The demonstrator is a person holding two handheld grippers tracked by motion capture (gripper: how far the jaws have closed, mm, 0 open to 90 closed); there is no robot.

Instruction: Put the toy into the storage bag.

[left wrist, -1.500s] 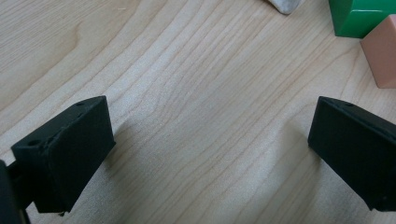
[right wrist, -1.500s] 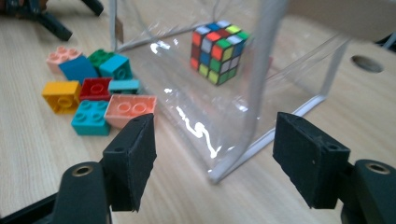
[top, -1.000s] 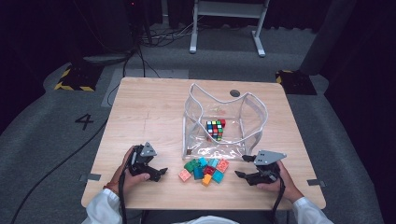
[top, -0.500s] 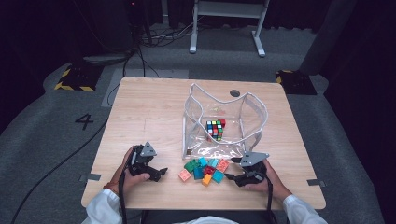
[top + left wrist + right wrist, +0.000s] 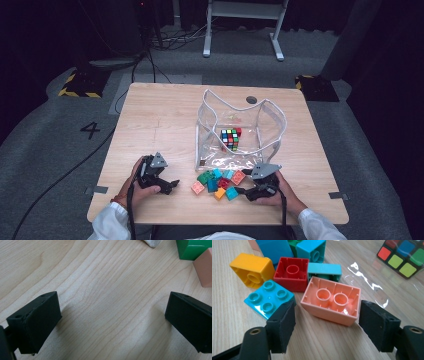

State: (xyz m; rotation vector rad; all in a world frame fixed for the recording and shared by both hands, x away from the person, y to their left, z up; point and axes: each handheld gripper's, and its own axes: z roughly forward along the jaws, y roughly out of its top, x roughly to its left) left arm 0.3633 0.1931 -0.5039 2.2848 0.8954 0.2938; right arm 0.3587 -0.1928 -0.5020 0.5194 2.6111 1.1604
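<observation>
Several toy bricks (image 5: 217,182) lie in a loose pile near the table's front edge. My right gripper (image 5: 240,190) is open at the pile's right side. In the right gripper view its jaws flank the near end of a salmon brick (image 5: 332,303) lying studs down, without touching it. Beside that brick lie a turquoise brick (image 5: 268,301), a red brick (image 5: 292,273) and a yellow brick (image 5: 252,270). My left gripper (image 5: 170,186) stands open left of the pile with bare wood between its fingers (image 5: 35,320). A green brick (image 5: 192,248) and another salmon brick (image 5: 203,270) sit just beyond it.
A clear plastic bag (image 5: 270,120) with white trim stands open behind the pile, with a Rubik's cube (image 5: 230,138) inside. The cube (image 5: 404,257) lies just past the bricks in the right gripper view. The wooden table (image 5: 155,120) has bare room on its left half.
My right gripper has moved left up to the bricks, and its jaws now flank the salmon brick. The left gripper has stayed where it was.
</observation>
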